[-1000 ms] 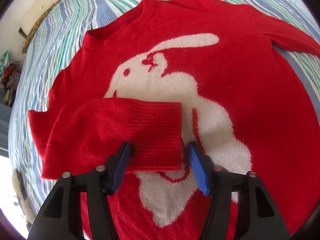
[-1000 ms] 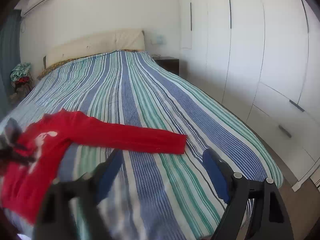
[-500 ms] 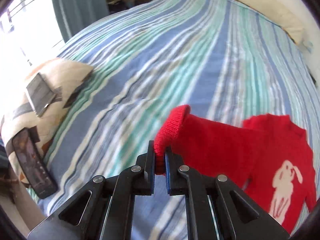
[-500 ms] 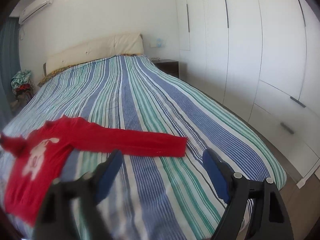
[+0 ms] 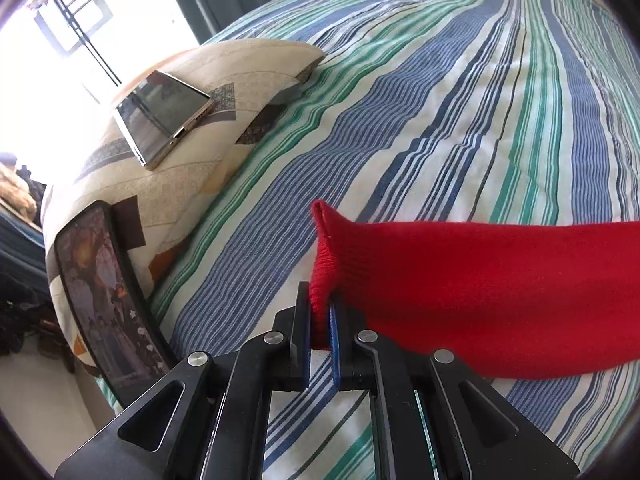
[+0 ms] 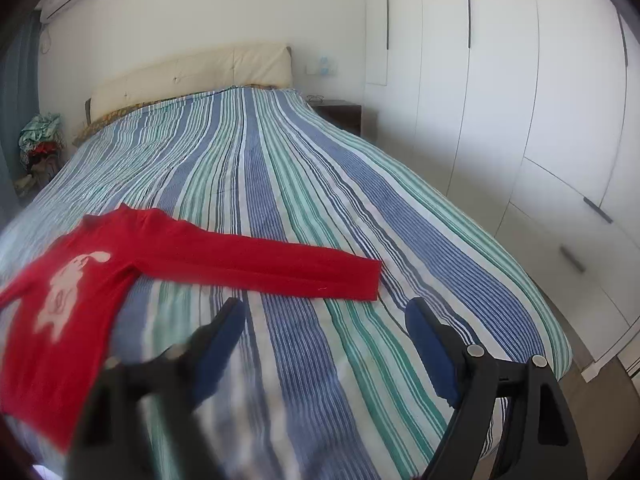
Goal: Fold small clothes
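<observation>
The left gripper (image 5: 320,320) has its 2 jaws clamped on the ribbed cuff (image 5: 322,276) of the red sweater (image 6: 80,280), which lies spread on the striped bedspread (image 6: 320,200). The right gripper (image 6: 324,320) stands wide apart, gripping nothing, near the sweater's far-right sleeve (image 6: 280,268).

A red sweater (image 6: 100,264) with a white rabbit on its chest lies flat at the right view's 9 o'clock. One sleeve (image 6: 280,266) stretches toward 3 o'clock; the other cuff (image 5: 322,280) stands pinched upright.
</observation>
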### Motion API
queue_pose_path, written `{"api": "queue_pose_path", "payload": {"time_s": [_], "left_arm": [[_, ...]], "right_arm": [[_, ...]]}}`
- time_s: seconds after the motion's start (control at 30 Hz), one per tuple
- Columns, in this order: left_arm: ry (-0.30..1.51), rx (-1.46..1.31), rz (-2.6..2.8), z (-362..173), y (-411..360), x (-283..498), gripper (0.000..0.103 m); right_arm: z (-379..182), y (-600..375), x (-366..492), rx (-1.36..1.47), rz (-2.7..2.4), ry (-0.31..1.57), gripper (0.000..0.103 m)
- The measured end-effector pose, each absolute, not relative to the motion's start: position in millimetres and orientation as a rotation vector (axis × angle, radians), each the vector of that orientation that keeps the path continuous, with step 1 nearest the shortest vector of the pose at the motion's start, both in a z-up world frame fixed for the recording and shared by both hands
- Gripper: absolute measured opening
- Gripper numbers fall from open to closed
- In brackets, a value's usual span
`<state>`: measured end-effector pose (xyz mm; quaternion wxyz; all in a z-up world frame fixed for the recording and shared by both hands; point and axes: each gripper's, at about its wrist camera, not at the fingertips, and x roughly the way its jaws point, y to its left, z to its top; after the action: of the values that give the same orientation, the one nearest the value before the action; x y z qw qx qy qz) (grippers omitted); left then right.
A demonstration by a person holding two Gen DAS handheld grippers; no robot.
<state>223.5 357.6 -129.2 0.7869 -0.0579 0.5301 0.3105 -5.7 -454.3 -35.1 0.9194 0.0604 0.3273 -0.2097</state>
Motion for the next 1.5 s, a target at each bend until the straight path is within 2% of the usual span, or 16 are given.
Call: {"api": "queue_pose_path", "payload": {"time_s": [0.6, 0.63, 0.7, 0.77, 0.8, 0.83, 0.93, 1.03, 1.13, 1.23, 1.37, 1.5], "left_arm": [[1.195, -0.082, 0.667, -164, 369, 230, 0.007], [1.190, -0.083, 0.667, -165, 371, 234, 0.011], [1.178, -0.064, 0.686, -161, 370, 233, 0.027], [1.164, -0.038, 0.742, -154, 372, 226, 0.077], [1.155, -0.045, 0.752, -149, 374, 222, 0.085], [1.142, -0.070, 0.737, -144, 376, 216, 0.089], [1.104, -0.132, 0.686, -125, 373, 196, 0.088], [1.027, -0.119, 0.576, -96, 336, 175, 0.088], [0.963, -0.065, 0.396, -67, 275, 153, 0.089], [0.934, -0.017, 0.170, -49, 196, 128, 0.095], [0.937, 0.044, -0.135, -60, 96, 94, 0.096], [0.936, 0.251, -0.276, -104, 14, 66, 0.096]], "right_arm": [[-41, -475, -9, 0.213, -0.469, 0.696, 0.082], [-41, -475, -10, 0.213, -0.470, 0.693, 0.082], [-41, -475, -11, 0.215, -0.470, 0.690, 0.082], [-41, -476, -10, 0.219, -0.470, 0.690, 0.082], [-41, -476, -10, 0.222, -0.471, 0.691, 0.082], [-41, -476, -10, 0.224, -0.473, 0.692, 0.082], [-41, -477, -10, 0.226, -0.476, 0.689, 0.082], [-40, -475, -10, 0.215, -0.473, 0.684, 0.082], [-40, -471, -7, 0.195, -0.450, 0.694, 0.082], [-42, -456, 7, 0.143, -0.373, 0.751, 0.082], [-42, -393, 26, 0.223, -0.042, 0.805, 0.082], [-68, -285, 43, 0.181, 0.289, 0.899, 0.081]]}}
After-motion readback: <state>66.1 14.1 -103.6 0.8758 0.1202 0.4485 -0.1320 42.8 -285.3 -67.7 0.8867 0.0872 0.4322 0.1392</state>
